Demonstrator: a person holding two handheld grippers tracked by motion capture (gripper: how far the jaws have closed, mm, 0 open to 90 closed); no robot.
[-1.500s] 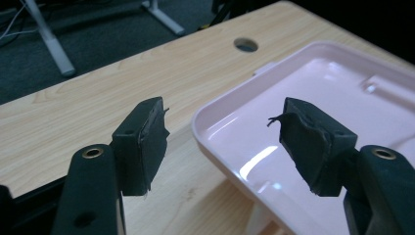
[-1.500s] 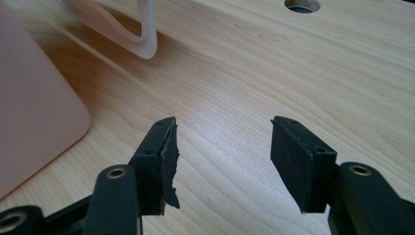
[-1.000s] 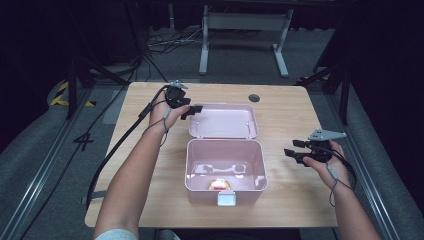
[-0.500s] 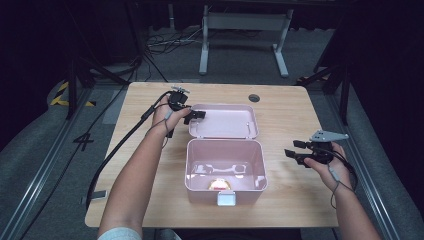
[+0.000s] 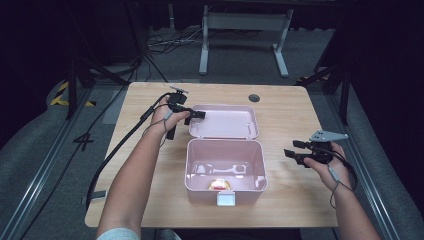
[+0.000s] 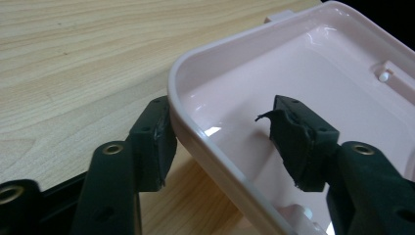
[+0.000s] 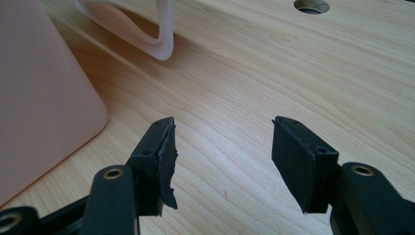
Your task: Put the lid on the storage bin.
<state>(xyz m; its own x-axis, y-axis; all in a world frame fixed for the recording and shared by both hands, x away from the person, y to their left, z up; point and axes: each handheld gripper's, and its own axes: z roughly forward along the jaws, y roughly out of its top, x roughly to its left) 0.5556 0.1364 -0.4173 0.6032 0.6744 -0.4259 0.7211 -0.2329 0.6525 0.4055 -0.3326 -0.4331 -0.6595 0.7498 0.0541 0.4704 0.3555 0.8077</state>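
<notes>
An open pink box (image 5: 189,165) stands at the table's middle, with a small orange and white thing (image 5: 218,185) lying inside. Behind it the box's lid (image 5: 225,122) lies inside up. My left gripper (image 5: 196,116) is at the lid's left corner. In the left gripper view the lid's rim (image 6: 195,132) runs between the jaws of this gripper (image 6: 225,142). The jaws have just been closing, the left pad is at the rim and the right pad (image 6: 293,139) stands clear inside the lid. My right gripper (image 5: 291,149) (image 7: 222,152) is open over bare wood to the right of the box.
A round hole (image 5: 254,97) is in the tabletop behind the lid. The left gripper's cable (image 5: 120,150) trails off the table's left side. A metal stand (image 5: 240,35) is on the floor beyond the far edge.
The left gripper has slid right onto the lid's corner and its jaws have narrowed around the rim. The right gripper has stayed where it was.
</notes>
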